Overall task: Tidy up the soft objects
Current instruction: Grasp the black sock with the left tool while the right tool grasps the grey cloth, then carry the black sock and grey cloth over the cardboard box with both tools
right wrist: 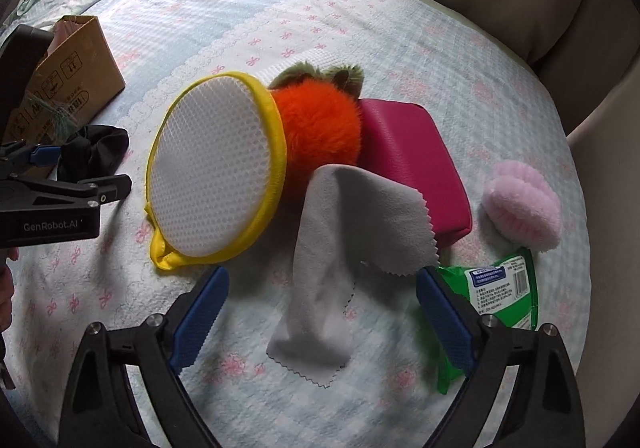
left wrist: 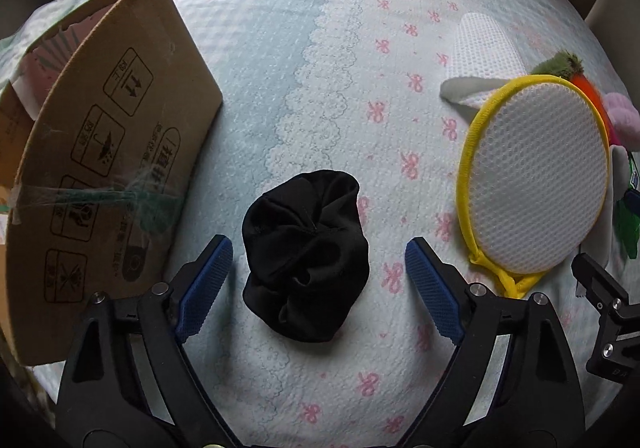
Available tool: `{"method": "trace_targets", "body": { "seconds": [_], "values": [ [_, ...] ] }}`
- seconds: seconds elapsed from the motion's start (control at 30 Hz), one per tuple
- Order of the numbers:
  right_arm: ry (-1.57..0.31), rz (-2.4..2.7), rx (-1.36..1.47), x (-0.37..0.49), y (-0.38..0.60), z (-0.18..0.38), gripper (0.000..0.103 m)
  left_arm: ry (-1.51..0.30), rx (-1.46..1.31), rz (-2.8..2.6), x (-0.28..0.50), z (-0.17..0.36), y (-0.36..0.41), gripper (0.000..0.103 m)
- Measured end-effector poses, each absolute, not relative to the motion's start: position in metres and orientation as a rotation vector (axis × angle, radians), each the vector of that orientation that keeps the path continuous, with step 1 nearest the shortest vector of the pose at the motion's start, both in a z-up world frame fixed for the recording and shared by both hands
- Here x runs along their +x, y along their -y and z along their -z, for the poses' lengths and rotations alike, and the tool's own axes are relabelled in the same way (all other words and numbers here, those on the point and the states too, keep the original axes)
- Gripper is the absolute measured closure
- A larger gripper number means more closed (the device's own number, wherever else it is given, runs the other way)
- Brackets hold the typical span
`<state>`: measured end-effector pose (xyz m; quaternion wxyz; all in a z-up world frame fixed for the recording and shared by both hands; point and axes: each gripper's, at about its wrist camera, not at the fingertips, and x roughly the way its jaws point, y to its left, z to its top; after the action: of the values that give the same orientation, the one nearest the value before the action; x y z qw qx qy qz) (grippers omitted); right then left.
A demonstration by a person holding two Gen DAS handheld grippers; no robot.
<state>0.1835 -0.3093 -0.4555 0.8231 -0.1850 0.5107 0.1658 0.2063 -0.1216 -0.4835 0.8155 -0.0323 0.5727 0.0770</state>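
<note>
Bed cover (left wrist: 320,48), pale blue with pink bows, under everything. Cardboard box (left wrist: 100,168) standing open at the left side, probably the place for collecting. Near the middle-right, a heap: white mesh pad with yellow rim (right wrist: 216,172), leaning on orange plush toy (right wrist: 320,136); magenta pouch (right wrist: 412,160) behind; grey cloth (right wrist: 344,248) draped over the front, its lower end flat on the cover; pink fluffy puff (right wrist: 520,204) apart at the right; green packet (right wrist: 500,288) just beside the right finger. Black scrunchie (left wrist: 306,256) alone, between box and heap.

Left gripper (left wrist: 318,280) spread wide, scrunchie between the pads but not pressed, a gap on both sides. Right gripper (right wrist: 322,312) also released, straddling the lower part of the grey cloth, nothing grasped.

Step in hand, by judgement: approach for the first picks, nothing sorted yet. Next move: lower a little more, close on scrunchie and on cloth, pinching enough fabric to avoid slipping, then carry toward the box.
</note>
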Motion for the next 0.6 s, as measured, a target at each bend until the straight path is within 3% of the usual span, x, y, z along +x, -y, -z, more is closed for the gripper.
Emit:
{"method": "trace_targets", "body": {
  "seconds": [0.13, 0.3, 0.4, 0.6],
  "values": [
    [-1.109, -0.359, -0.406, 0.197, 0.309, 0.465, 0.035, -1.224, -0.075, -0.165, 0.217, 0.485, 0.118, 0.033],
    [-1.169, -0.333, -0.334, 0.207, 0.318, 0.471, 0.07, -1.23, -0.066, -0.134, 0.226, 0.486, 0.126, 0.064],
    [-1.175, -0.308, -0.305, 0.206, 0.321, 0.47, 0.079, -1.229, -0.057, -0.114, 0.225, 0.483, 0.134, 0.077],
    [-1.177, -0.284, -0.246, 0.201, 0.326, 0.464, 0.091, -1.227, -0.039, -0.099, 0.226, 0.48, 0.143, 0.083]
  ]
}}
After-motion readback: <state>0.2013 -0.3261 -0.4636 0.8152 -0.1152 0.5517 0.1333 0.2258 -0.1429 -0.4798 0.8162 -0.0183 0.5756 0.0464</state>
